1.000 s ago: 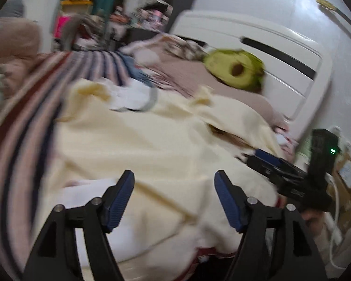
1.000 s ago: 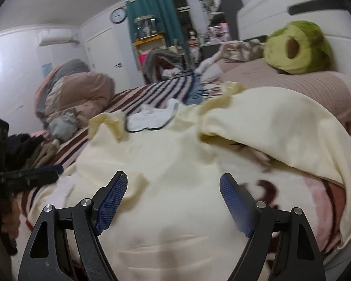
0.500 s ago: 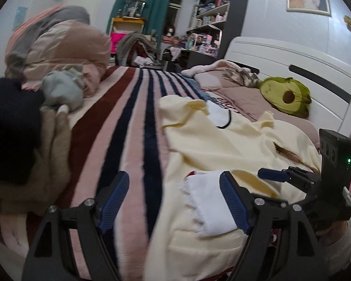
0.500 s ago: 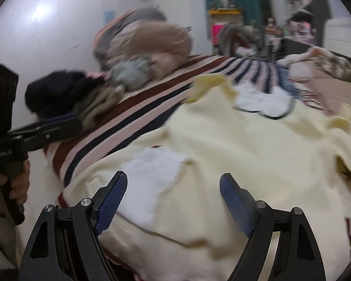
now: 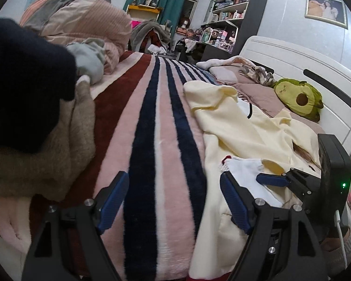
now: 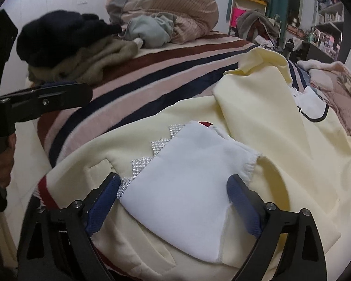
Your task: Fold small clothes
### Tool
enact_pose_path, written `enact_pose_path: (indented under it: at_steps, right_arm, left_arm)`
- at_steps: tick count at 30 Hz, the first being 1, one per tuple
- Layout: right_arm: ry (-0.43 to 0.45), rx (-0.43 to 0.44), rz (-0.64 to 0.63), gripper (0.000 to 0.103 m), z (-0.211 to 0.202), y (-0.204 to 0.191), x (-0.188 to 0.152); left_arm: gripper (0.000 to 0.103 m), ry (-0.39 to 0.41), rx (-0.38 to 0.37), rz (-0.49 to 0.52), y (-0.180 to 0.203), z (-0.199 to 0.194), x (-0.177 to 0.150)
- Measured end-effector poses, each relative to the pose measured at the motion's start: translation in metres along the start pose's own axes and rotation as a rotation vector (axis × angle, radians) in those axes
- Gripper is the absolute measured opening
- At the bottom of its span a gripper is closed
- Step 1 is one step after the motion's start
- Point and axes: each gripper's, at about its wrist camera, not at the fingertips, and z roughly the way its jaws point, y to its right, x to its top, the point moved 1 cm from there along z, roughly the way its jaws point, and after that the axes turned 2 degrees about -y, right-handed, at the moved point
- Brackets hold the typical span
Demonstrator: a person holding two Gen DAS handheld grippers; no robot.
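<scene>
A pale yellow top (image 6: 264, 126) with a white, black-edged collar (image 6: 313, 107) lies spread on the striped blanket (image 5: 166, 121). Its white cuff (image 6: 191, 171), with sparkly zigzag trim, rests on the yellow cloth. My right gripper (image 6: 174, 189) hovers low over that cuff with the cuff between its jaws, which are opening; the pads do not press on it. My left gripper (image 5: 174, 192) stands open over bare blanket, just left of the top's edge (image 5: 213, 187), holding nothing. Each gripper shows in the other's view: right gripper (image 5: 272, 180), left gripper (image 6: 82, 93).
A heap of clothes, dark navy knit (image 5: 28, 82) on tan knit (image 5: 65, 154), sits at the blanket's left. Behind it lie a rolled duvet (image 5: 93, 21) and a grey garment (image 5: 91, 58). An avocado plush (image 5: 297, 98) leans by the white headboard (image 5: 316, 75).
Both views swung left, from the yellow top toward the striped blanket and clothes heap. The right gripper sank onto the white cuff and its jaws widened. The left gripper now stands over bare blanket.
</scene>
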Motion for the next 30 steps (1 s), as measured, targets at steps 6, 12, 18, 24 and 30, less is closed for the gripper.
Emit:
enact_pose_path:
  at_steps: [6, 12, 18, 24, 30]
  right_arm:
    - [0.001, -0.003, 0.006, 0.073, -0.003, 0.003, 0.000]
    - [0.048, -0.013, 0.097, 0.007, -0.022, 0.028, -0.002]
    - [0.206, 0.027, 0.306, 0.005, -0.072, 0.076, -0.017]
    - [0.385, -0.019, 0.470, 0.005, -0.139, 0.126, -0.056]
    - [0.418, -0.107, 0.547, 0.005, -0.179, 0.153, -0.111]
  left_arm:
    - [0.078, 0.001, -0.018, -0.010, 0.001, 0.001, -0.001]
    - [0.078, 0.012, -0.026, 0.012, 0.009, -0.004, 0.003]
    - [0.079, 0.020, -0.024, 0.056, 0.035, -0.013, 0.008]
    - [0.082, 0.021, -0.027, 0.124, 0.075, -0.021, 0.011]
    - [0.082, -0.017, -0.052, 0.147, 0.117, -0.015, 0.010]
